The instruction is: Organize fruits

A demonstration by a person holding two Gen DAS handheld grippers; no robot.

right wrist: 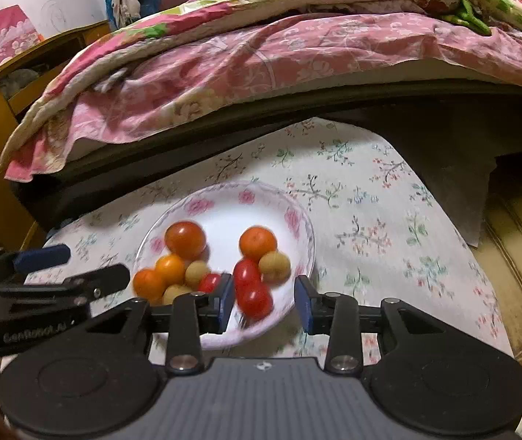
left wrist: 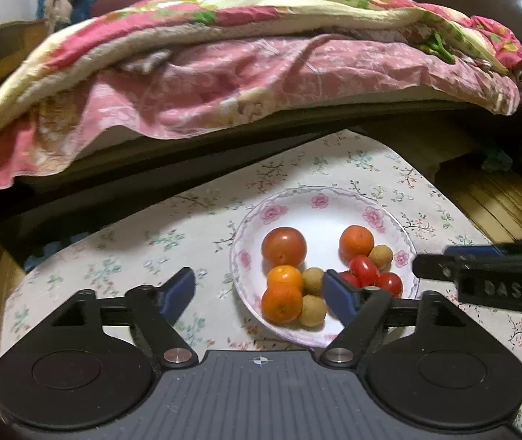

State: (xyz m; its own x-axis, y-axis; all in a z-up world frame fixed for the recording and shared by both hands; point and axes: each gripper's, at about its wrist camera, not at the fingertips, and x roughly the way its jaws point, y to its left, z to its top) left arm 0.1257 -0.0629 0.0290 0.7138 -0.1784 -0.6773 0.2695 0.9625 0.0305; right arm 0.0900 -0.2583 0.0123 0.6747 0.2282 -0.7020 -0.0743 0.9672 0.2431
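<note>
Right hand-held gripper (right wrist: 264, 302) open, perhaps above plate (right wrist: 297, 216).

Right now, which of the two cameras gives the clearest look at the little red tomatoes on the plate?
The left wrist view is sharper: the red tomatoes sit crisp on the plate, though the left hand-held gripper hides part of one. The right wrist view shows them more fully but smeared by blur, between the right hand-held gripper fingers.

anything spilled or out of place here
Nothing stands out. All the fruit sits inside the floral plate on the tablecloth, none spilled; both tongs, left and right, are open and empty.
</note>
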